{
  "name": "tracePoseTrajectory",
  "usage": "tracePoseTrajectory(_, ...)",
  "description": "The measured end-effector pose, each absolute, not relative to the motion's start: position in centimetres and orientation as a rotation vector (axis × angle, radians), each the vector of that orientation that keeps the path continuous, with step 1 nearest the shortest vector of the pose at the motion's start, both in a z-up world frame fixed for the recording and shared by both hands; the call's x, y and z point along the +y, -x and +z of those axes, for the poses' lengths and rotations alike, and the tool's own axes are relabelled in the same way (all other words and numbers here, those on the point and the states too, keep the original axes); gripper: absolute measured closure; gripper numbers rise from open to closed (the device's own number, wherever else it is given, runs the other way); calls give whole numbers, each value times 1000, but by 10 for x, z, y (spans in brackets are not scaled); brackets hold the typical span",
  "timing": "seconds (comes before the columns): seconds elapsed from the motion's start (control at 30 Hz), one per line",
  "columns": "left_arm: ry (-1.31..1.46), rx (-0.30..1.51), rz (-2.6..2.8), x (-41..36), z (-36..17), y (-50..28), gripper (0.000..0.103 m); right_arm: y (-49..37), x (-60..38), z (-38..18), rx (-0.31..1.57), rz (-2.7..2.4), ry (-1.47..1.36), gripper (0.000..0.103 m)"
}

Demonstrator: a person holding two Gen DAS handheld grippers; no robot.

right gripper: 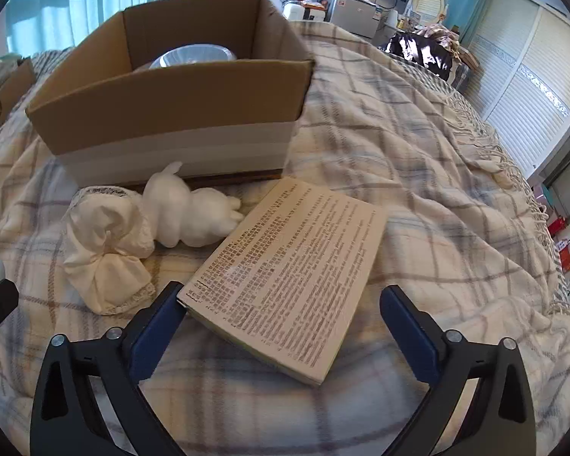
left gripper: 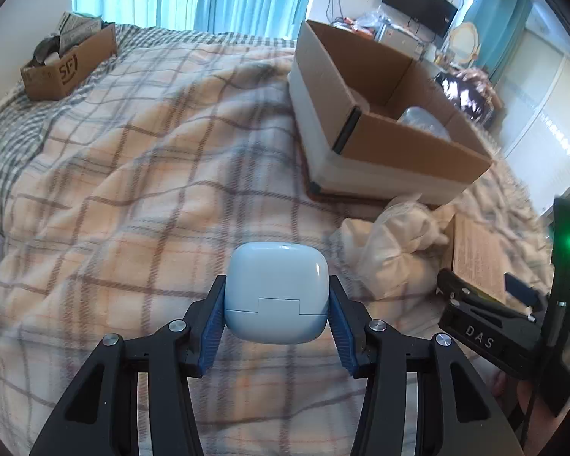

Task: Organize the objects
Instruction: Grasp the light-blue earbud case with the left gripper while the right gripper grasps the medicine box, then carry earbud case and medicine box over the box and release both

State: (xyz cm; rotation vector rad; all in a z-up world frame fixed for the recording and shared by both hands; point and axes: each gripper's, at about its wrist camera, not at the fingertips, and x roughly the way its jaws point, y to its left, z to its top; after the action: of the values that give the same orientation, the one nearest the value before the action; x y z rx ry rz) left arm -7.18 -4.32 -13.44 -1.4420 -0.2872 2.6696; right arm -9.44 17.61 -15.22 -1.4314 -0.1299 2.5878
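Left wrist view. We see the left gripper (left gripper: 276, 304) with its jaws clamped on a pale blue earbud case (left gripper: 276, 292), one blue pad against each side, the case lifted clear of the plaid blanket (left gripper: 133, 174) that covers the bed. The open cardboard box (left gripper: 383, 114) lies ahead and to the right of the jaws, with nothing between case and box mouth but blanket; we judge it the likely destination. A clear, rounded item (left gripper: 423, 123) already sits inside. Just short of the box lie a cream cloth bundle (left gripper: 395, 250) and the edge of a printed booklet (left gripper: 475, 254). The right gripper's body intrudes at the right margin. A second, smaller box (left gripper: 68, 64), already filled, rests far off at the upper left.

Right wrist view. We see the right gripper (right gripper: 281, 304) with its jaws spread wide, straddling the near end of the booklet (right gripper: 292, 266), which lies flat on the blanket. The booklet's long axis runs from the jaws toward the box, slanting slightly right; the left pad touches or nearly touches its near corner, while the right pad stands apart. The right hand is thus the nearer to it. A white rabbit figure (right gripper: 190, 212) and the cloth bundle (right gripper: 106, 243) lie between booklet and box wall (right gripper: 171, 114), to the left.
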Motion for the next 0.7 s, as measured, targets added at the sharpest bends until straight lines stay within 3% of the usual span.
tracePoseTrajectory(0.03, 1436, -300, 2664, -44, -133, 71, 52, 92, 179, -150, -123, 2603, 1444, 17)
tracePoseTrajectory(0.2, 1405, -297, 2668, -43, -123, 69, 52, 79, 183, -137, -172, 2677, 1504, 18)
tracePoseTrajectory(0.7, 1352, -263, 2704, -35, -101, 58, 52, 42, 193, -64, -232, 2896, 1297, 22)
